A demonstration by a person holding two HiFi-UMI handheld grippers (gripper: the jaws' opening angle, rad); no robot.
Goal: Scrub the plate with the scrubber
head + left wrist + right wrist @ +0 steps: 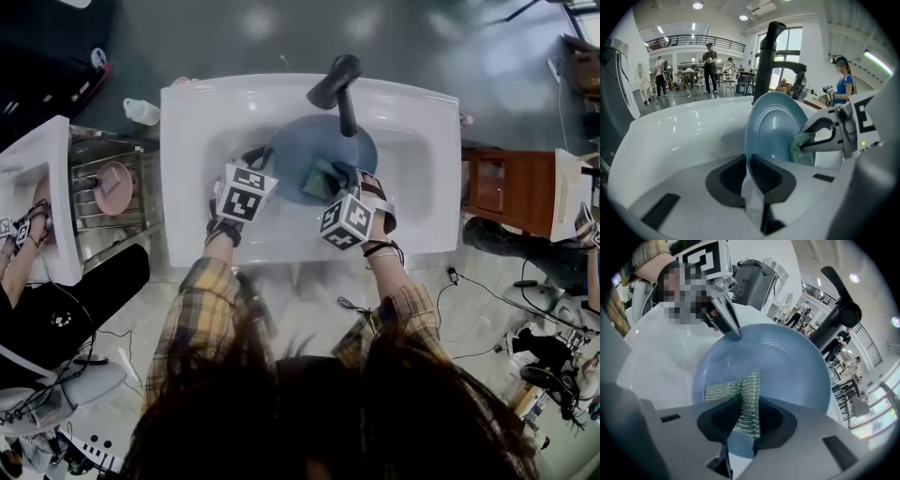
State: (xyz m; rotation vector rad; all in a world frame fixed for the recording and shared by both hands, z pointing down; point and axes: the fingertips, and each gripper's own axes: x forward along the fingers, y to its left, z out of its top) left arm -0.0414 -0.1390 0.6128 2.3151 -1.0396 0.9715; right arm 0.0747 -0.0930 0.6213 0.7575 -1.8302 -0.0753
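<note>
Centrally, a white sink (187, 169) with a black faucet (336, 84) at its far rim; a person in a plaid shirt (202, 309) leans over the near rim with a gripper in each hand. A blue plate (787, 366) stands tilted on edge inside the basin, below the faucet's spout. The left gripper (750, 164) grips the plate by its rim: its jaws are drawn nearly together, with only the thin edge of the plate between them, and the pads press on both sides of that edge. In the left gripper view the plate rises from the jaws and its ringed face turns toward the right gripper. The right gripper (743, 420) has its jaws closed on a green mesh scrubber (747, 394); a fold of the mesh stands pinched between the pads, and the free part spreads leftward over the plate. The scrubber touches the plate's hollow face near its lower rim, on the side nearer the right gripper. In the right gripper view the left gripper's tips meet the plate's rim at the upper left, well apart from the scrubber. Beside the sink, at the head view's left, stand a white bottle (141, 112) and a wire rack (89, 202) that holds a pink dish (112, 186). Other people stand in the hall behind the faucet.
</note>
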